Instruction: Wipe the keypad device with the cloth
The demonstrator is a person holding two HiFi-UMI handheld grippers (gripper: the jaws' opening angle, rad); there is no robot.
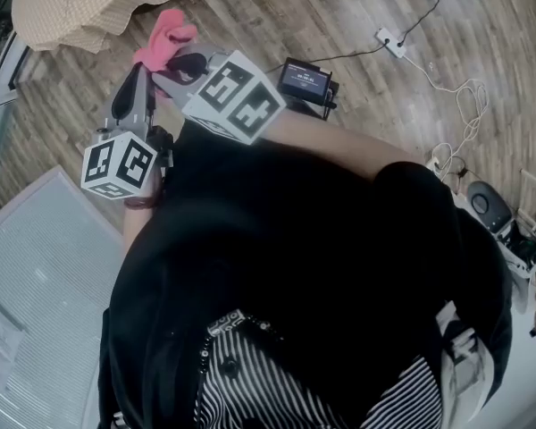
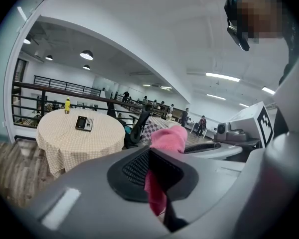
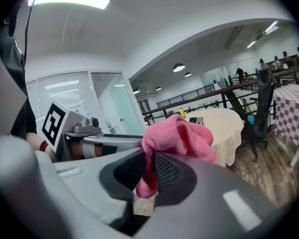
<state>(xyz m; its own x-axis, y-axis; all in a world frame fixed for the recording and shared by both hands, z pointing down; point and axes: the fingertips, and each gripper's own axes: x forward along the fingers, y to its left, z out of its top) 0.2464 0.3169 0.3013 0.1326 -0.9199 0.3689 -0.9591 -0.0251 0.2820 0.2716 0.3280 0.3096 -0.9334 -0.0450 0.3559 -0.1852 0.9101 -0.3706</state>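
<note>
A pink cloth hangs between both grippers in front of the person. My left gripper is shut on the cloth, which bunches above its jaws. My right gripper is also shut on the cloth. In the head view the left gripper and the right gripper meet side by side at the cloth. The keypad device lies far ahead on a round table with a checked tablecloth. The right gripper view shows the keypad device too. The head view does not show it.
A yellow bottle stands on the round table behind the device. The table's edge shows at the head view's top left. A small black screen unit and cables lie on the wood floor. An office chair stands beside the table.
</note>
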